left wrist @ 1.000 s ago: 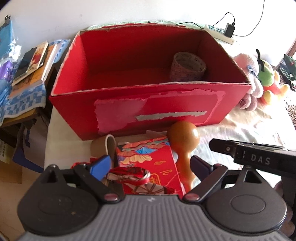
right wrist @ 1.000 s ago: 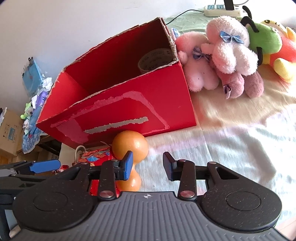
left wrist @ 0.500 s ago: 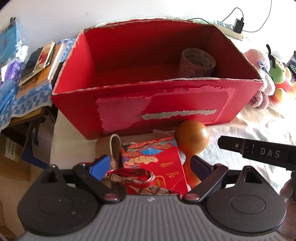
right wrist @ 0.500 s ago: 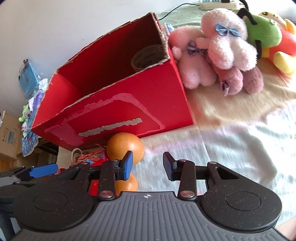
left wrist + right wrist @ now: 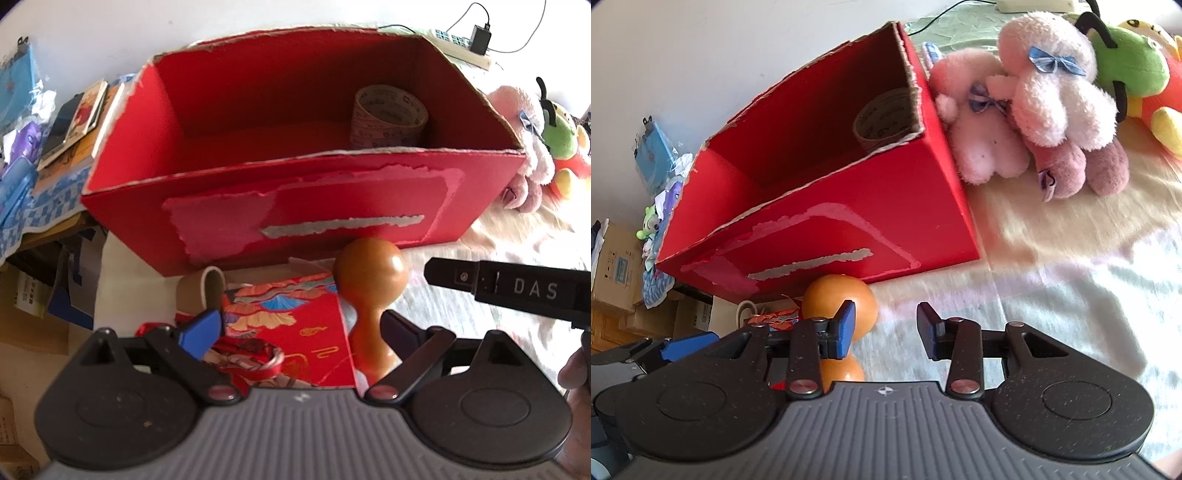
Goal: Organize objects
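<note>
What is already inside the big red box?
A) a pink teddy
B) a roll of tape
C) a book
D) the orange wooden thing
B: a roll of tape stands in the right end of the red box, and nothing else shows inside it; the orange wooden thing stands outside, in front of the box.

Your left gripper [image 5: 299, 328] has a grey ribbed body with two round black discs either side, and black link arms pinned by dull red rivets just behind the fingers [image 5: 201, 326], which carry blue pads. Your right gripper [image 5: 884, 328] is built the same: ribbed grey centre with a small compass mark, speckled black discs, silver rivets, blue-faced fingers [image 5: 844, 328]. Seen from the left camera, its black side bar reads "DAS" in pale letters.
</note>
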`<state>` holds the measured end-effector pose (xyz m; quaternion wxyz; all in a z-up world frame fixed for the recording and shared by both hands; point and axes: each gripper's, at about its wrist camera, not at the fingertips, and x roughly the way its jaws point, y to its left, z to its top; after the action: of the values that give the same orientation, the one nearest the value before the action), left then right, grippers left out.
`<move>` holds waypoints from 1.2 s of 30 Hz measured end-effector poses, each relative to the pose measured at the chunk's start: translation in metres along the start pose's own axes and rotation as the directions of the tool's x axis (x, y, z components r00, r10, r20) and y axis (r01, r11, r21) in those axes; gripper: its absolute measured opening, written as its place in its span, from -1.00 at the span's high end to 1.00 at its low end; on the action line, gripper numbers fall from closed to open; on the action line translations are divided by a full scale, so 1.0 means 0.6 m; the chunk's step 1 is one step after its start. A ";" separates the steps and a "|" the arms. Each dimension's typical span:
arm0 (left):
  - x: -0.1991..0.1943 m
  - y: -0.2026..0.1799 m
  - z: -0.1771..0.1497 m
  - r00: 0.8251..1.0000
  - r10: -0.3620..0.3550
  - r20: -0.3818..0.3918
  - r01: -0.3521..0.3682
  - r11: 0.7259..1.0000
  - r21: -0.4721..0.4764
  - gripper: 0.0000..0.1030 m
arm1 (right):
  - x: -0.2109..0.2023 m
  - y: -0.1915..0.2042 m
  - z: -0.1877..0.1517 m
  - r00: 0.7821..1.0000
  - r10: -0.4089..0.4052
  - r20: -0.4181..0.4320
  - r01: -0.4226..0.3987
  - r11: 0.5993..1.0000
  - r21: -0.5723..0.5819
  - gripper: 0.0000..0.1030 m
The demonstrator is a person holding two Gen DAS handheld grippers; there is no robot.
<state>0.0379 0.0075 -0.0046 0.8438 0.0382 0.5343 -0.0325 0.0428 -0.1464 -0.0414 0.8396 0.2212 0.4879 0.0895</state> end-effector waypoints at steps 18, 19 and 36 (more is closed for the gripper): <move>0.015 -0.017 0.001 0.998 -0.048 -0.034 0.050 0.998 0.045 -0.79 | -0.001 -0.031 -0.012 0.999 0.038 -0.006 -0.038 0.997 0.071 0.19; 0.016 -0.015 0.001 0.998 -0.055 -0.037 0.056 0.997 0.044 -0.77 | 0.000 -0.031 -0.011 0.999 0.041 -0.006 -0.040 0.996 0.074 0.19; 0.013 0.018 -0.009 0.992 -0.125 -0.015 0.125 0.992 0.015 -0.67 | 0.021 -0.010 -0.006 0.987 0.145 -0.068 -0.143 0.989 0.027 0.06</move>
<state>0.0373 0.0185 -0.0136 0.8359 0.0117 0.5415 -0.0894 0.0455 -0.1459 -0.0554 0.8111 0.2619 0.5005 0.1522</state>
